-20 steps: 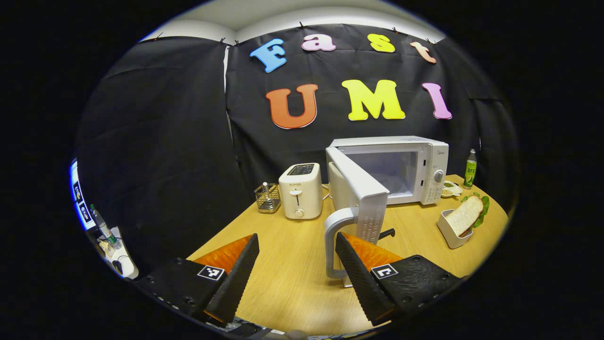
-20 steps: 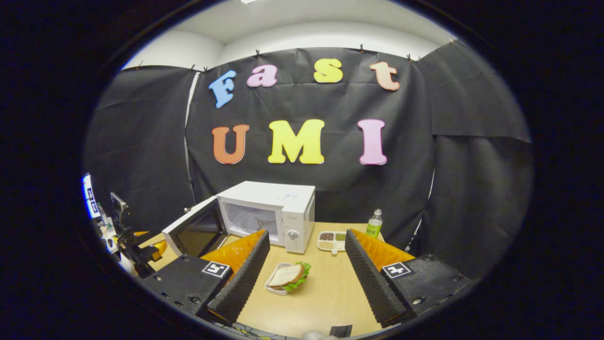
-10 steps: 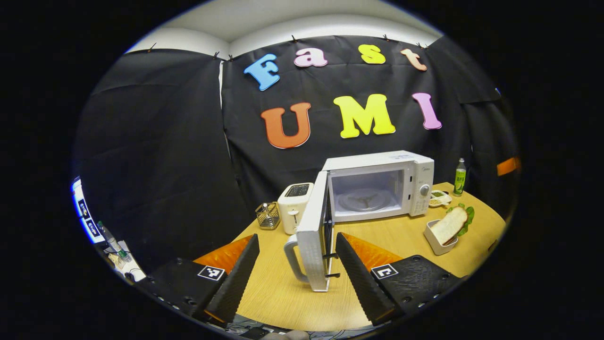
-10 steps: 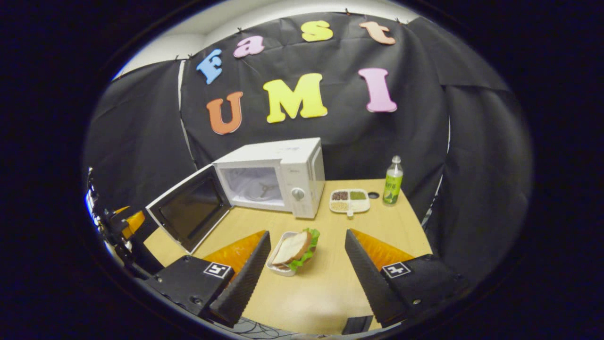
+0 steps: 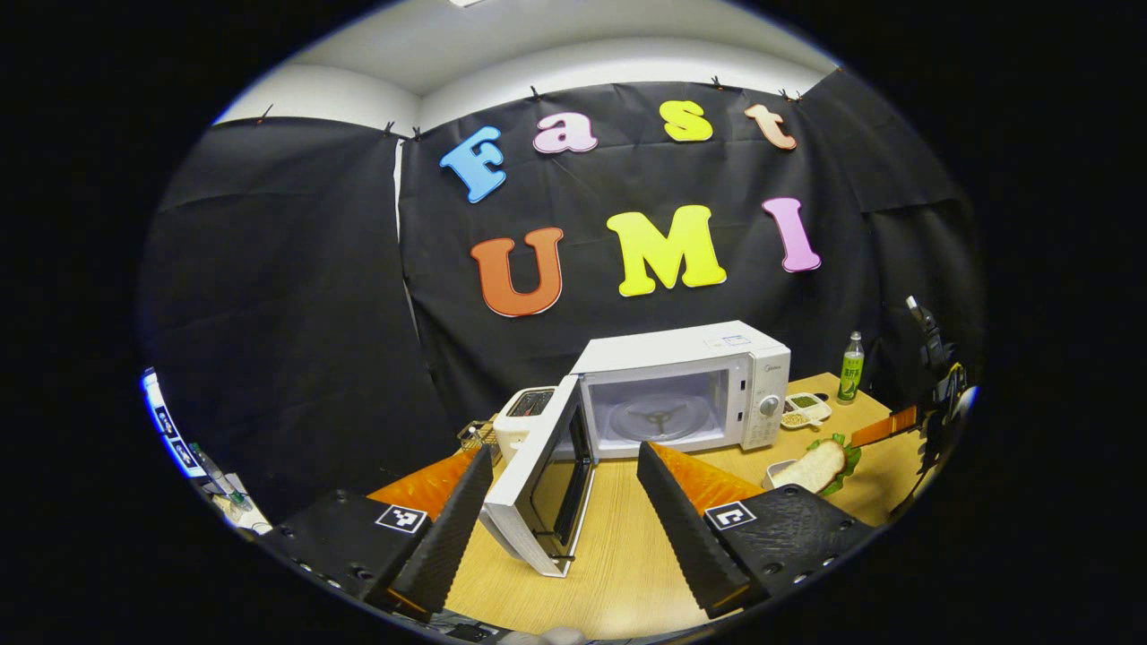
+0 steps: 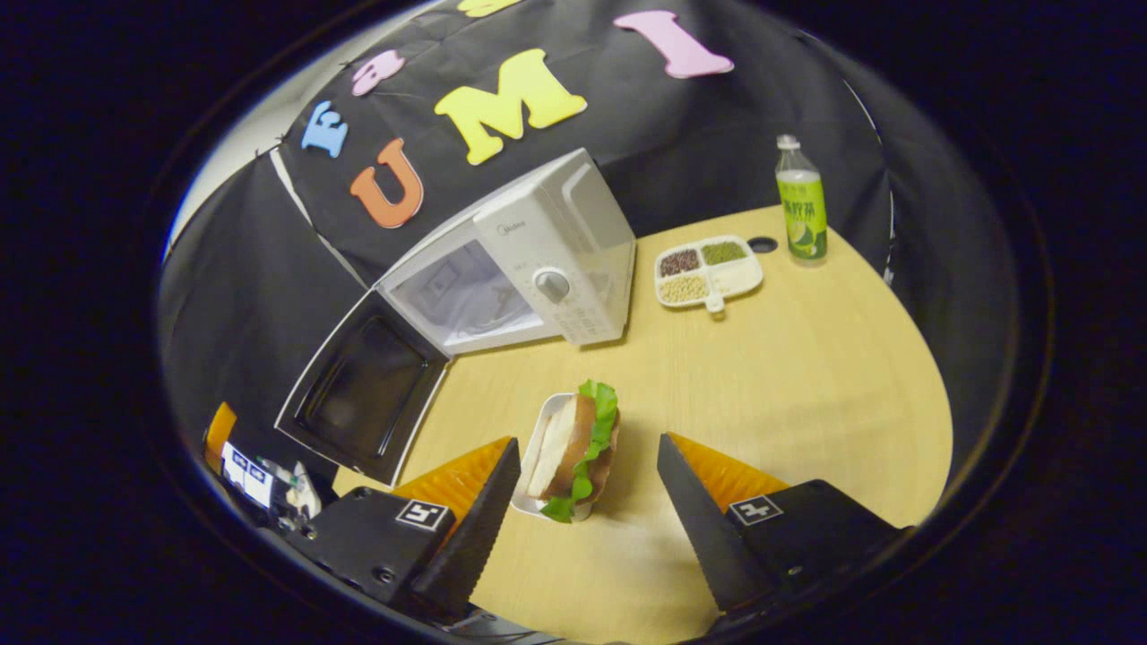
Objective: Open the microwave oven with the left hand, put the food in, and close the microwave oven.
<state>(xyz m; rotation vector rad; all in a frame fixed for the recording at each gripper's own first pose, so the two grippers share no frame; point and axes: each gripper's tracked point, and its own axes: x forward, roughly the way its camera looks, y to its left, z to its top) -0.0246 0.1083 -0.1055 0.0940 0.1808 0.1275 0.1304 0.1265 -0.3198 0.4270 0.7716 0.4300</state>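
Note:
The white microwave (image 5: 690,385) stands at the back of the wooden table (image 5: 618,555), and its door (image 5: 538,488) hangs wide open toward me. My left gripper (image 5: 564,524) is open and holds nothing, drawn back from the door. In the right gripper view the microwave (image 6: 547,260) and its open door (image 6: 363,399) lie to the upper left. The food is a sandwich (image 6: 578,439) with lettuce in a small white tray (image 6: 536,448). My right gripper (image 6: 587,511) is open and hovers just above it, fingers either side. The sandwich (image 5: 815,464) also shows in the left gripper view, with the other gripper (image 5: 927,408) at its right.
A white toaster (image 5: 520,421) and a wire basket (image 5: 475,434) stand left of the microwave. A divided dish of beans (image 6: 708,271) and a green bottle (image 6: 800,202) sit at the back right. Open tabletop (image 6: 806,376) lies right of the sandwich.
The microwave door has swung from half open to wide open, and my left gripper has drawn back from it. My right gripper has tilted down and moved in over the sandwich.

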